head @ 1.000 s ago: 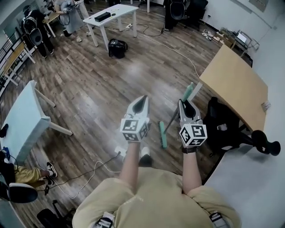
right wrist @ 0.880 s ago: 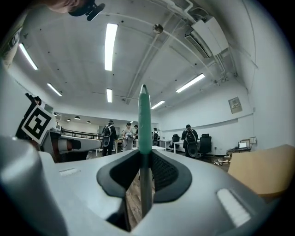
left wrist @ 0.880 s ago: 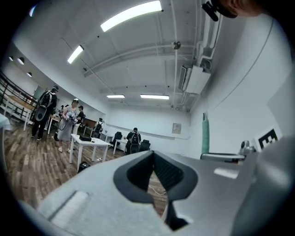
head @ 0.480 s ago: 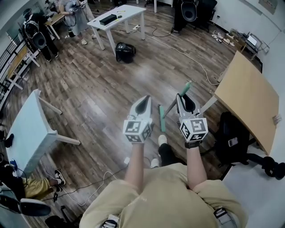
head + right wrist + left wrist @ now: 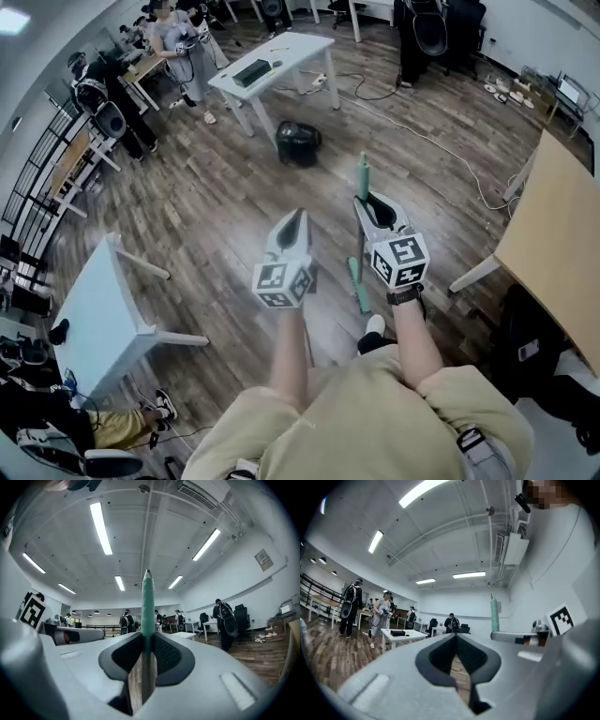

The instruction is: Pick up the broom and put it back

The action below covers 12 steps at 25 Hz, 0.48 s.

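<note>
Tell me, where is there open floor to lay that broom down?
Widest bare floor lies between the pale table on the left, the black bag and the left claw. A narrower strip runs from the bag toward the wooden table, but a white cable crosses it. Crowded: far left, round the people and the white table.

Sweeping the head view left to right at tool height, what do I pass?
Pale table → left tool → right tool clamped on the broom → tan wooden table.
</note>
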{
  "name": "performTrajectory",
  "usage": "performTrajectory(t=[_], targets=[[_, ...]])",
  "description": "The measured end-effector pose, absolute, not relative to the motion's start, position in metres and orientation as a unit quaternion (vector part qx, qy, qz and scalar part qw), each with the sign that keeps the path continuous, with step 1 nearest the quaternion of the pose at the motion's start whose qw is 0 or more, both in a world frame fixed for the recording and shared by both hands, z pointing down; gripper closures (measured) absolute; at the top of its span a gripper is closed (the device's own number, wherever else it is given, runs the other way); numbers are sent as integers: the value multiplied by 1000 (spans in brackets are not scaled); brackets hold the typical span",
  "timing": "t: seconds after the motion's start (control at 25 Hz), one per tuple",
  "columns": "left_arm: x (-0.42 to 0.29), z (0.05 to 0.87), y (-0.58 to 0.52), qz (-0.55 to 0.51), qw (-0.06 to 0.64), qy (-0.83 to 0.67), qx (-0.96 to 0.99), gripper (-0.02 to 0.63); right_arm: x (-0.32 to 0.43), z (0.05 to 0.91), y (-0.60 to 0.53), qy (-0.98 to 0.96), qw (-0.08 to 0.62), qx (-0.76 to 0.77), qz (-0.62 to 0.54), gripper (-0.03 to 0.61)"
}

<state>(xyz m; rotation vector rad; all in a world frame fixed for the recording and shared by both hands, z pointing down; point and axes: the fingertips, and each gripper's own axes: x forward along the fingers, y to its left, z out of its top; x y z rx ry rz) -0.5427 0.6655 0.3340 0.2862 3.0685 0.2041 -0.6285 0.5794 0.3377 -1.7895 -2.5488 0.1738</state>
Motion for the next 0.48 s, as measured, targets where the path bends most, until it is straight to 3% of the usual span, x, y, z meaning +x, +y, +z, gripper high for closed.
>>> performTrajectory(t=[0.2,0.48], targets=[[-614,331,706,56,28,992,108,612,-695,327,626,-810,-24,-585,41,499],[-732,355,743,87,4,993,81,612,-789,341,646,-824,-19,-566,26,497]])
